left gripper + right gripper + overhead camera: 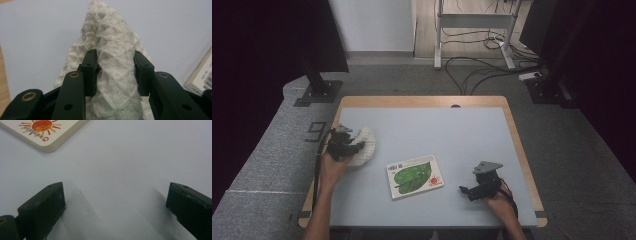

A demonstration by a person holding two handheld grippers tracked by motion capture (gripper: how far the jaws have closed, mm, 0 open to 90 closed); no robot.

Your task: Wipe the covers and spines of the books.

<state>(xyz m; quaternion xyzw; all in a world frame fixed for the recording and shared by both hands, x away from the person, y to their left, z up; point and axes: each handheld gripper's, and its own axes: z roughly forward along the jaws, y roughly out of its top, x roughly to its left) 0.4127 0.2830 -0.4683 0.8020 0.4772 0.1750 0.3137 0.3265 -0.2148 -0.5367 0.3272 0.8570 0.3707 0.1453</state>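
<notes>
A white waffle-weave cloth [364,145] lies bunched at the left of the blue-grey table top [437,130]. My left gripper [354,146] is shut on it; in the left gripper view a thick fold of the cloth [115,72] is squeezed between both pads and rises past them. A flat book [414,176] with a green leaf and an orange sun on its cover lies in the middle of the table. My right gripper [464,190] rests near the front right, pointing left toward the book. It stands open with bare table between its fingers, and the book's corner [47,130] is ahead of it.
The table has a wooden rim [517,145]. Beyond it are grey floor mats, cables [482,70], a white frame and dark stands at both sides. The book's edge [202,75] is at the right of the left gripper view.
</notes>
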